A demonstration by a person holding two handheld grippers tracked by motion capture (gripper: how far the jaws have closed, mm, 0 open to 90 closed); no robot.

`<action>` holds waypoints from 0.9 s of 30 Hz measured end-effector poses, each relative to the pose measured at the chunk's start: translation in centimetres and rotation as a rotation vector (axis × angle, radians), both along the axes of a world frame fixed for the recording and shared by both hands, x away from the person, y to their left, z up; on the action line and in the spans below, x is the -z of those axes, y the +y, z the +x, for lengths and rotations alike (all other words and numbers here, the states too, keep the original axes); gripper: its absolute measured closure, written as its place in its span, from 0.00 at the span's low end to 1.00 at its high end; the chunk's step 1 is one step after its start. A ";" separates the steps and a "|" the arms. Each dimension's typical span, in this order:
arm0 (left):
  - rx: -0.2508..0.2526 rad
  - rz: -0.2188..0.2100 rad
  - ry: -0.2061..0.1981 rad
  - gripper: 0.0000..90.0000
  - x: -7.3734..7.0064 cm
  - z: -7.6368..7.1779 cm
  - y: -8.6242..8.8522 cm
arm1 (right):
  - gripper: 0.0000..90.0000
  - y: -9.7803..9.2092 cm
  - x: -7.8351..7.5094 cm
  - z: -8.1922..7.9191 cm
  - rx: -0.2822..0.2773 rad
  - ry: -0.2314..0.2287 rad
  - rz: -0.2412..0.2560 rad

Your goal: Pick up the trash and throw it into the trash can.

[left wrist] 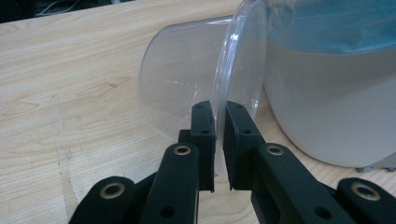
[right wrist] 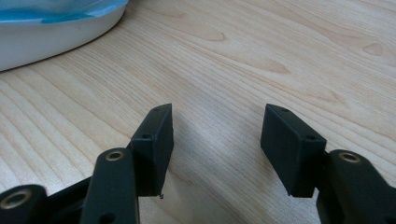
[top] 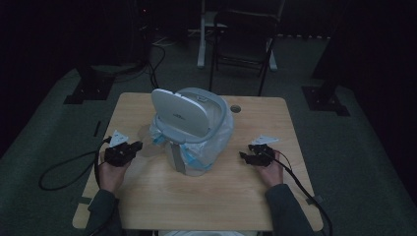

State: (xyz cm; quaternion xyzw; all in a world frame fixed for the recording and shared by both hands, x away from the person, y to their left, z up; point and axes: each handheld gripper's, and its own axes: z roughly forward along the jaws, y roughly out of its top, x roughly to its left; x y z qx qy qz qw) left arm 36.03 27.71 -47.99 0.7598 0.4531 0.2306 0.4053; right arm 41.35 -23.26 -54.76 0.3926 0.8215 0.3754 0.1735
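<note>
A white pedal bin (top: 199, 142) stands at the table's middle with its lid (top: 178, 114) raised; a clear bag with blue trim lines it. My left gripper (left wrist: 219, 116) is shut on the rim of a clear plastic cup (left wrist: 182, 88), which lies on its side just left of the bin wall (left wrist: 322, 102). In the high view the left gripper (top: 137, 145) sits close to the bin's left side. My right gripper (top: 244, 157) is right of the bin, low over the wood. Its jaws (right wrist: 217, 126) stand wide apart with nothing between them, and the bin's edge (right wrist: 46, 37) shows at the upper left.
The wooden table (top: 221, 196) has bare surface in front of the bin and a cable hole (top: 235, 108) at the back right. A dark chair (top: 246, 39) stands behind the table. Cables trail from both grippers off the table's sides.
</note>
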 end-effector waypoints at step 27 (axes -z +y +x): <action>-0.050 -0.004 -0.080 0.94 -4.1 0.8 1.8 | 0.41 0.1 0.0 0.0 -0.018 0.004 -0.005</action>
